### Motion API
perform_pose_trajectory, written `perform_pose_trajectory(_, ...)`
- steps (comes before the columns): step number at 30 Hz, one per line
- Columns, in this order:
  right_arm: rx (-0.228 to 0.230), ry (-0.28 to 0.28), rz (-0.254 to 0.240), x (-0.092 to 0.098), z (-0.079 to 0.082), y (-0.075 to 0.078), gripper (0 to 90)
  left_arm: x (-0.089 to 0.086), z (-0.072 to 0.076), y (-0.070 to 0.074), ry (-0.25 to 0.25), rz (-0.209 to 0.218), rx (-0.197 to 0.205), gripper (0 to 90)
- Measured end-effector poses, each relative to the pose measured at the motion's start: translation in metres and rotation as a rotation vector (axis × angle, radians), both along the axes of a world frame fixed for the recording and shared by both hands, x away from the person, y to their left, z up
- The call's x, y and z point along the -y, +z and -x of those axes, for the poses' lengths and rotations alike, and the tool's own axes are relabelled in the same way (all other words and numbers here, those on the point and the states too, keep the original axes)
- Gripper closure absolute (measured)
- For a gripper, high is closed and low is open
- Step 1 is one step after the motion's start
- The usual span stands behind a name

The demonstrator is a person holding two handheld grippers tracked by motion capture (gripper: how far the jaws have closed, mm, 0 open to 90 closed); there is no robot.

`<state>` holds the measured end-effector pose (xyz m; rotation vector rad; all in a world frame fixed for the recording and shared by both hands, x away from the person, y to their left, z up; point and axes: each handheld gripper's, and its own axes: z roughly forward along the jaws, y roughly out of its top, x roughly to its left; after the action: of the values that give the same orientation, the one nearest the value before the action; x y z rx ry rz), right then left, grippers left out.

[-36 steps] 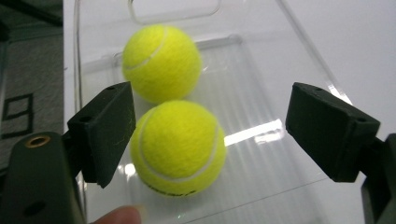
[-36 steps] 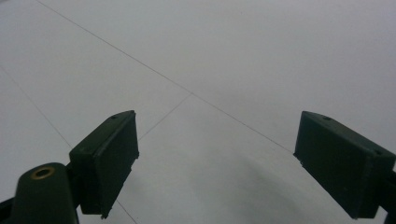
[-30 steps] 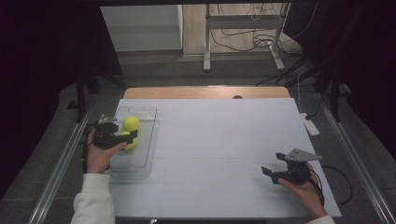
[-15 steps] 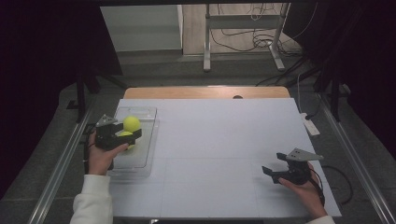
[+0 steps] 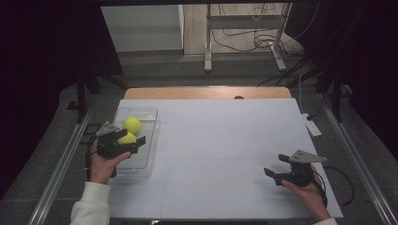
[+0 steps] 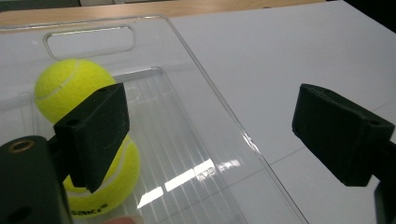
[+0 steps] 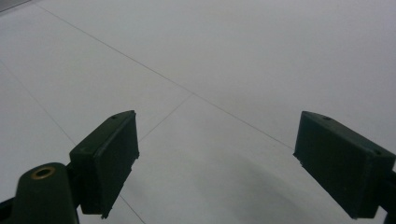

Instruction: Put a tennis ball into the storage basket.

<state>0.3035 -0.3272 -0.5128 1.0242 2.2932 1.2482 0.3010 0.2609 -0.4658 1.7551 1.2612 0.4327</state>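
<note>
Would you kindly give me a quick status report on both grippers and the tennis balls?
Left gripper just opened, nothing between pads. Right gripper open, idle. Two tennis balls in clear tray. Nothing obstructing.

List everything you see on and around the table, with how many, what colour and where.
balls: two, yellow-green, in the tray, touching.
tray: one, clear plastic, table's left side.
table: one, white top, wooden far edge.
metal stand: one, grey, on the floor behind the table.
left gripper: one, black, open over the tray beside the nearer ball; jaws have just been opening, nothing between them.
right gripper: one, black, open above bare table at right.
</note>
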Motion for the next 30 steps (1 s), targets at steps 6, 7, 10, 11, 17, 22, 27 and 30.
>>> perform_pose_trajectory(6,0.010,-0.010,-0.008,0.000,0.002,0.002,14.0,0.009,0.013,-0.005,-0.035,-0.013,0.008,12.1)
perform_pose_trajectory(7,0.012,-0.010,-0.008,0.000,0.003,0.003,14.0,0.010,0.014,-0.005,-0.042,-0.013,0.008,12.1)
perform_pose_trajectory(10,0.018,-0.013,-0.008,-0.001,0.005,0.005,14.0,0.015,0.019,-0.007,-0.061,-0.027,0.012,12.0)
perform_pose_trajectory(11,0.023,-0.014,-0.009,-0.002,0.007,0.006,14.0,0.017,0.020,-0.008,-0.068,-0.028,0.012,12.0)
perform_pose_trajectory(17,0.035,-0.014,-0.012,-0.004,0.012,0.009,14.0,0.026,0.032,-0.015,-0.110,-0.053,0.019,11.9)
perform_pose_trajectory(22,0.034,-0.015,-0.022,-0.002,0.011,0.009,14.0,0.024,0.036,-0.021,-0.102,-0.058,0.012,12.0)
perform_pose_trajectory(27,0.034,-0.012,-0.043,-0.001,0.011,0.010,14.1,0.024,0.040,-0.026,-0.095,-0.062,0.009,12.0)
perform_pose_trajectory(30,0.039,-0.008,-0.072,-0.001,0.012,0.012,14.1,0.024,0.041,-0.027,-0.093,-0.063,0.009,12.0)
